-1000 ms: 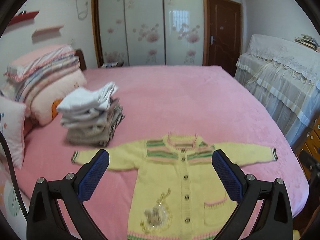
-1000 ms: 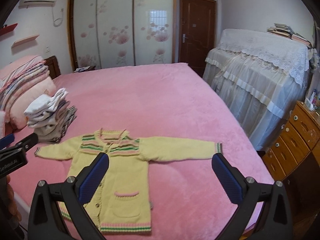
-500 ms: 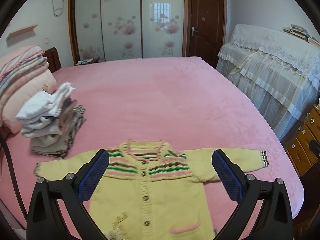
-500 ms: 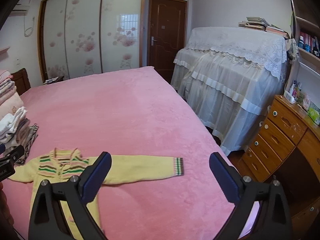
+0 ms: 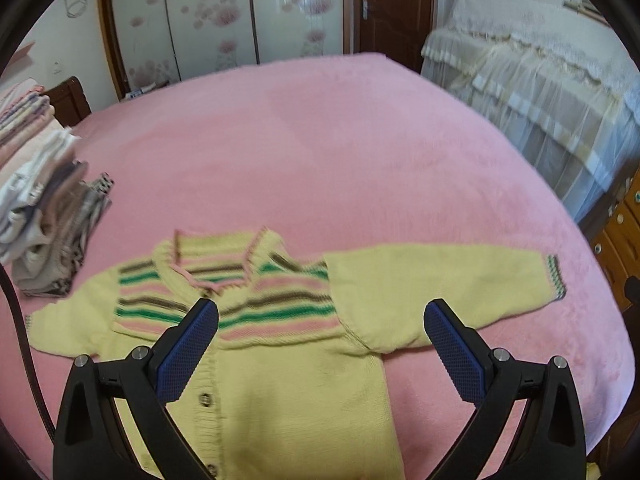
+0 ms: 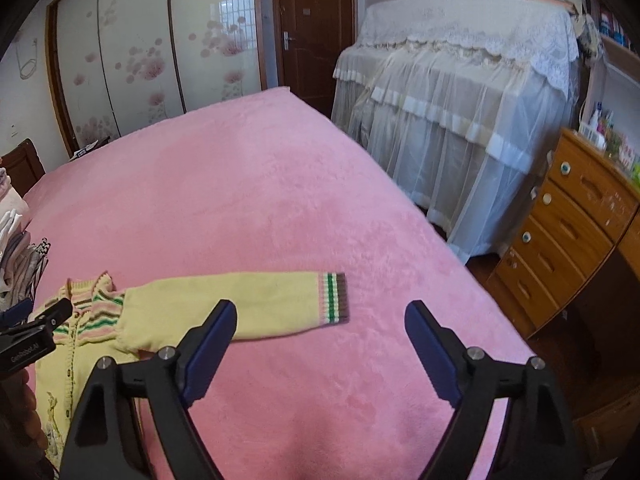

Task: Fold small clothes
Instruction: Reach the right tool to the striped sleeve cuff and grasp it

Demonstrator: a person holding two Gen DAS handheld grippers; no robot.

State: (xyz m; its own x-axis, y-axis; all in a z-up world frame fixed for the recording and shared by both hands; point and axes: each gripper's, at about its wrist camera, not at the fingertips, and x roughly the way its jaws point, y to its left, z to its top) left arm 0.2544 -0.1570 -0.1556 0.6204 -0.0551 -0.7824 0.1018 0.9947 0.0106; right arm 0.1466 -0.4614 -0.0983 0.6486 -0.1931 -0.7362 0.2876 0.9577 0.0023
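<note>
A small yellow knitted cardigan [image 5: 288,380] with pink, green and brown chest stripes lies flat, buttons up, on the pink bed [image 5: 320,152], sleeves spread. My left gripper [image 5: 320,312] hovers open over its collar and right shoulder, with nothing gripped. In the right wrist view the right sleeve [image 6: 240,304] stretches out to its striped cuff [image 6: 334,298]. My right gripper [image 6: 320,312] hangs above that cuff with its jaws closing. The cuff shows in the gap, but the pads do not touch it. The left gripper [image 6: 36,332] shows at the left edge of that view.
A pile of folded clothes [image 5: 44,216] sits on the bed to the cardigan's left. A lace-covered piece of furniture [image 6: 460,100] and a wooden chest of drawers [image 6: 568,232] stand past the bed's right edge. Sliding wardrobe doors [image 6: 160,60] lie behind.
Both grippers have come down closer to the cardigan. The left view slid from the whole garment to collar and right shoulder, the right view out to the sleeve cuff. The right jaws narrowed slightly.
</note>
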